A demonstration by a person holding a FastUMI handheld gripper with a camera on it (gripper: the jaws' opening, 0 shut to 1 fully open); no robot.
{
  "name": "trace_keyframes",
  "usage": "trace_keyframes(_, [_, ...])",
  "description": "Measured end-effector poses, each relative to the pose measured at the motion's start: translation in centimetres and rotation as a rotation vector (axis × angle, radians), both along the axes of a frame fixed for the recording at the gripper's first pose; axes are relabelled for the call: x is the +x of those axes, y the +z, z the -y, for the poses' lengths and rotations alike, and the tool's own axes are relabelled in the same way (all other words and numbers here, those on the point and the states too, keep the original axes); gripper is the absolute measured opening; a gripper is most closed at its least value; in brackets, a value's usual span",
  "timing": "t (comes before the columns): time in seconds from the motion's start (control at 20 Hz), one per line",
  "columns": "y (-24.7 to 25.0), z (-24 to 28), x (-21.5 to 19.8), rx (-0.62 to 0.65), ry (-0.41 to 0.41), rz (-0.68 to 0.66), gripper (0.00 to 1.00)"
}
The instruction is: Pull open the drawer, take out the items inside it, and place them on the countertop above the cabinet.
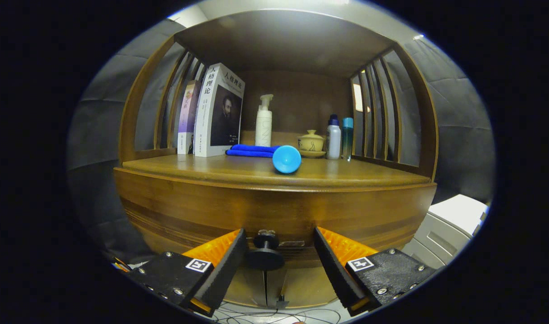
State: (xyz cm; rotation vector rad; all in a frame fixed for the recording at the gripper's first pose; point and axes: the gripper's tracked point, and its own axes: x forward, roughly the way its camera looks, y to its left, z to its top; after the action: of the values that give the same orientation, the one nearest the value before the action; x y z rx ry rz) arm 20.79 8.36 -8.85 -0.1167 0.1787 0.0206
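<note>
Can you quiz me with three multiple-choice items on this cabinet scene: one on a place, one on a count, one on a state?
1. Where is the round black drawer knob?
A. between the claw's fingers
B. on the countertop
C. beside the books

2. How many upright books stand on the wooden countertop?
A. two
B. four
C. none

3. What state is the claw in?
A. open, with gaps on both sides of the knob
C. shut on the blue cup
B. shut on the knob

Answers:
1 A, the knob sits between the two fingers.
2 A, a white book and a purple one stand left of the white pump bottle.
3 A, neither finger touches the knob.
</note>
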Motion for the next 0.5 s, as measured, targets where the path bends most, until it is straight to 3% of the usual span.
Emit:
trace_keyframes(0.3, [2.2,-0.3,-0.1,-0.031,-0.002,0.06,0.95])
trace_keyframes(0.5, [4.8,0.5,-3.0,0.019,-0.004,0.071,0.94])
